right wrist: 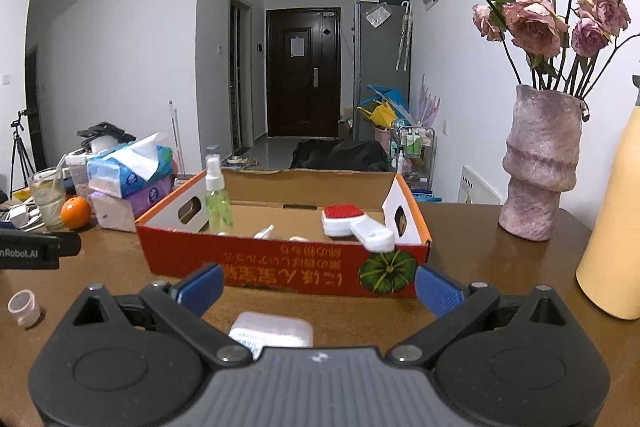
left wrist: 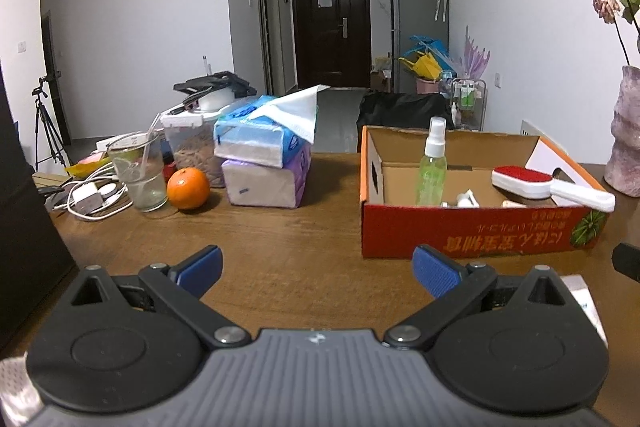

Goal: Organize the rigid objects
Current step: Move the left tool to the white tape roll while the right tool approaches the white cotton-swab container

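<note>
Right wrist view: my right gripper gapes wide above the white case.
I should descend squarely, grip its sides, then lift toward the cardboard box.

We see each gripper built alike: blue ribbed pads, black linkage arms with silver screws, round black discs, a grey ridged body.

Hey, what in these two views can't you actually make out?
- Small white items in the cardboard box: left wrist view, front wall hides their lower parts.
- White packet on the table: right wrist view, right tool body covers its near end; label blurred.
- Yellow object: right wrist view, cut off by the edge.
</note>
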A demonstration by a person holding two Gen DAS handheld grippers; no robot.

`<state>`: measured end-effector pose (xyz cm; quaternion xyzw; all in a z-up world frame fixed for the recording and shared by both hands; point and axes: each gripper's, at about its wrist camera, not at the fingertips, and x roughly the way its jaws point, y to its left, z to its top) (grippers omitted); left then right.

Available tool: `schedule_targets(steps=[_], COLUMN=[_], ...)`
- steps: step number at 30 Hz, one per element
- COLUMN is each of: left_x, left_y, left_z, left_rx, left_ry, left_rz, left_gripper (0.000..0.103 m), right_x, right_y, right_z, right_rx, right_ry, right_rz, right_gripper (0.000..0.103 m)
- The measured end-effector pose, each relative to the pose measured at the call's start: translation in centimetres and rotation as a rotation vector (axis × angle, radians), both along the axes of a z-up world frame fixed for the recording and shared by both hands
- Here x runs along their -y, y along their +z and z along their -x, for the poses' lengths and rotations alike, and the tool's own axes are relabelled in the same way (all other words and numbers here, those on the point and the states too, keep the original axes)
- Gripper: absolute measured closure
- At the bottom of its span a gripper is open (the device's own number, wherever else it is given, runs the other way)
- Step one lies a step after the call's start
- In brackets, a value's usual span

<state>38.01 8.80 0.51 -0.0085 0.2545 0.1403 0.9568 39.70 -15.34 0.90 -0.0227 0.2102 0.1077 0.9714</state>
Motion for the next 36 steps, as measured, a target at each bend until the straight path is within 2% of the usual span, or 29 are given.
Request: schedule_targets(steps=[25,36], left_x=[-3.9,-6.0], left_y=[-1.8,-3.2], left_z=[6.3,7.3], left_rx=[-0.018,-0.048], left_ry=[0.034,0.049], left_rz=[0.07,0.109], left_gripper=[0.0,0.0], right_x=[-2.4,-3.5], right_y=[-2.7,-4.0], right_z=[5.2,5.3], right_rx=[-0.062,-0.095], right_ry=[0.009,0.0], right_rz=[0.007,0.026], right_gripper=[0.001,0.002])
